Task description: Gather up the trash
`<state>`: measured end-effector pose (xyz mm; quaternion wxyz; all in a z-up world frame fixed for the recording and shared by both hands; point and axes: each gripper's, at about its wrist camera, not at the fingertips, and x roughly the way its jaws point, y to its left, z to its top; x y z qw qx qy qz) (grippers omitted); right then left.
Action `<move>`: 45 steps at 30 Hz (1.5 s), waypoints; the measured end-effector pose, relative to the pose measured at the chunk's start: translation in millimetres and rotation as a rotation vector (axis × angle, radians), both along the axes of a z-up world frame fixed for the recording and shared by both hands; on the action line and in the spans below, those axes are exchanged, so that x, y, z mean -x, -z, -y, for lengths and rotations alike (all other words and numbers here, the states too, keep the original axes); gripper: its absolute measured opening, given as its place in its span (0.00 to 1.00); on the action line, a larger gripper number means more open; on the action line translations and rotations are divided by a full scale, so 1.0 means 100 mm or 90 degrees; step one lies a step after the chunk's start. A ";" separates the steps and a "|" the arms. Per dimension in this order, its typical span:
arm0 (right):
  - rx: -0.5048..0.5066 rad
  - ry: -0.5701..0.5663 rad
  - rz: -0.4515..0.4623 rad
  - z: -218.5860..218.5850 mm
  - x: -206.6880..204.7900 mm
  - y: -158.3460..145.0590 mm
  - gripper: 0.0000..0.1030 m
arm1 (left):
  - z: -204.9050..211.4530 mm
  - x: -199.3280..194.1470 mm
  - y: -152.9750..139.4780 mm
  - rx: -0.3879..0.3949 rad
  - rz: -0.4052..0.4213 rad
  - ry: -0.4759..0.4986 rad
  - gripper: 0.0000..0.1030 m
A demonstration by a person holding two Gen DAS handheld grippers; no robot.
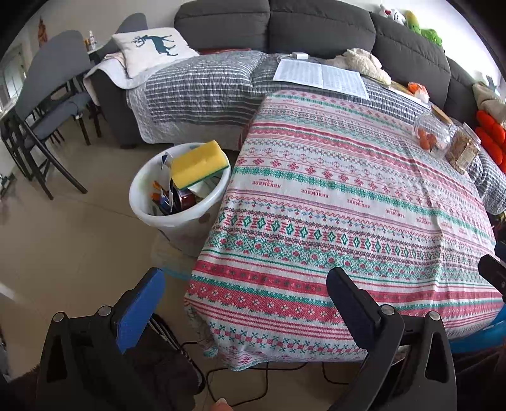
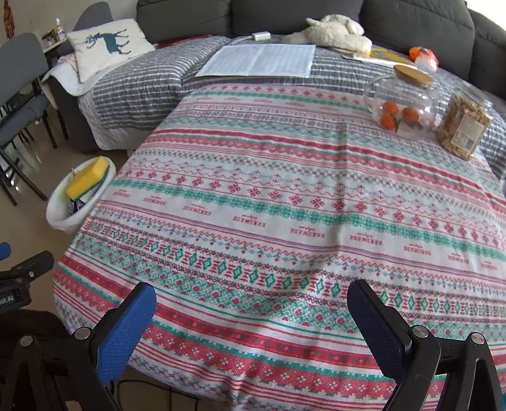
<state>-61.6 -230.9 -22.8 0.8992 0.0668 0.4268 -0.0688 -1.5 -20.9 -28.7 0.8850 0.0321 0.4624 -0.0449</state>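
Note:
A white bin (image 1: 148, 180) (image 2: 57, 218) stands on the floor at the table's far left corner. On top of its wrappers and scraps lies a yellow sponge with a green underside (image 1: 197, 162) (image 2: 87, 178). My left gripper (image 1: 245, 278) hangs open over the table's near left corner, nothing between its blue pads. My right gripper (image 2: 251, 292) is open too, above the near edge of the patterned tablecloth (image 2: 268, 205) (image 1: 348, 205), and holds nothing. Part of the left gripper shows at the left edge of the right wrist view.
A round glass jar with oranges (image 2: 401, 107) (image 1: 433, 136) and a jar of snacks (image 2: 463, 126) (image 1: 463, 150) stand at the table's far right. Behind is a grey sofa (image 1: 316, 28) with a deer pillow (image 1: 151, 47), papers (image 2: 259, 60) and a plush toy (image 2: 332, 33). Grey chairs (image 1: 53, 95) stand left; cables (image 1: 253, 376) lie on the floor.

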 end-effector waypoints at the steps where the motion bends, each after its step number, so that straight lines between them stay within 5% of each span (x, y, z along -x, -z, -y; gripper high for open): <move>1: -0.005 0.002 0.002 0.02 0.00 -0.01 0.97 | 0.00 0.00 -0.01 0.002 0.000 0.002 1.00; 45: 0.042 -0.004 0.026 -0.24 -0.11 -0.01 0.97 | -0.08 0.09 -0.13 -0.032 0.054 -0.014 1.00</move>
